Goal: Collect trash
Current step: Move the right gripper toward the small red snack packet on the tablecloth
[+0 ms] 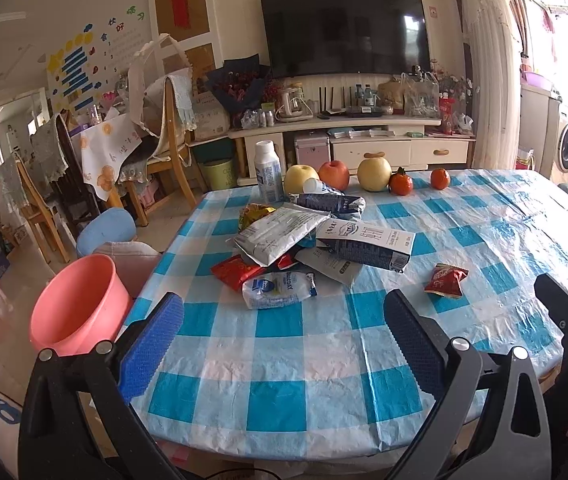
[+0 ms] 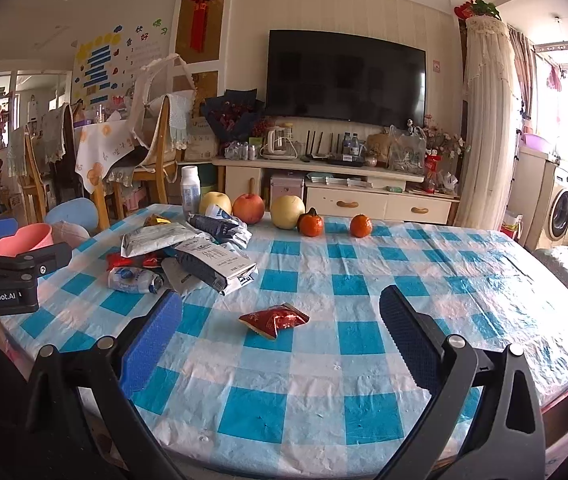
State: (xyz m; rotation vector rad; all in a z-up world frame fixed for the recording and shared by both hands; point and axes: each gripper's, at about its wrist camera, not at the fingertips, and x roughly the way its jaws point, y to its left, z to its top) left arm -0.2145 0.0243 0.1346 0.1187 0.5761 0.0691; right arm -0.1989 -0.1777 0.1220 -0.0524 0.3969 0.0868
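Both tongs, left tongs (image 1: 280,344) and right tongs (image 2: 280,336), are wide open and hold nothing. A red wrapper (image 2: 274,319) lies flat on the table (image 2: 363,360), long side left to right, near the trash pile (image 1: 303,248).

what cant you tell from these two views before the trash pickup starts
- Pink bucket: its bottom is out of sight in both views, so what it contains is unknown.
- Trash pile: lower wrappers are covered by the upper packets.
- Milk carton: print too small to read.
- Table: near edge hidden behind the fingers.
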